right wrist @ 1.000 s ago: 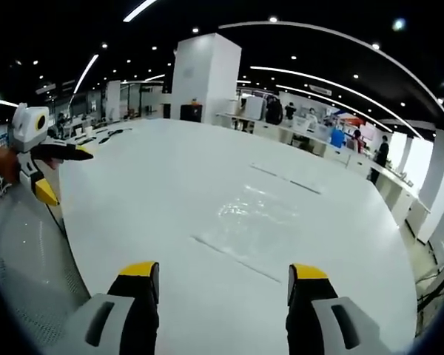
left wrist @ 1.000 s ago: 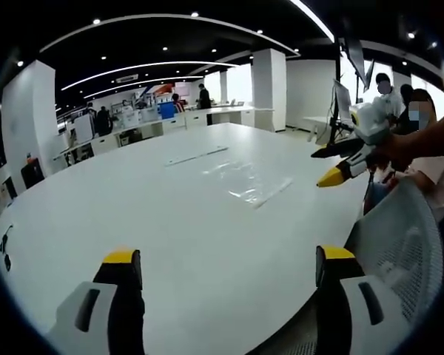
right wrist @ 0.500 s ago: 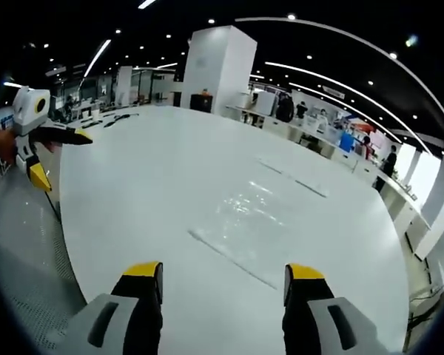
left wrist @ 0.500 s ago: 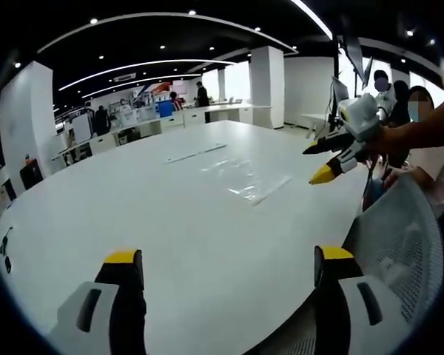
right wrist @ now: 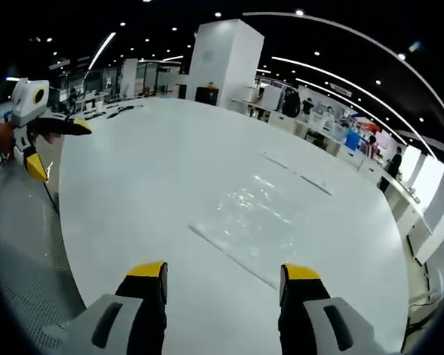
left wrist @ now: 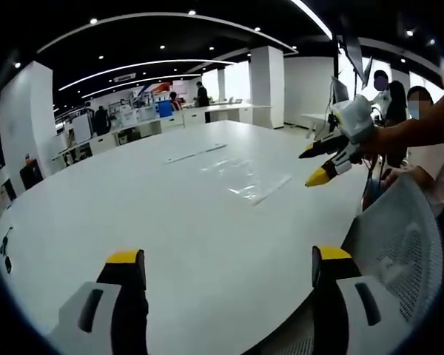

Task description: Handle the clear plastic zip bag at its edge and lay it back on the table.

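Two grippers held wide, empty | zip bag [right wrist: 248, 225] seemingly flat on table [right wrist: 133, 177] (glare blurs edges) | right gripper [right wrist: 222, 277] nearest; edge not yet gripped.

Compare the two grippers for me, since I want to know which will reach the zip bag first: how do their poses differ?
The right gripper points straight at the zip bag, whose near edge lies just ahead of it. The left gripper sits farther back, the bag well ahead. Both are open, holding nothing, above the white table.
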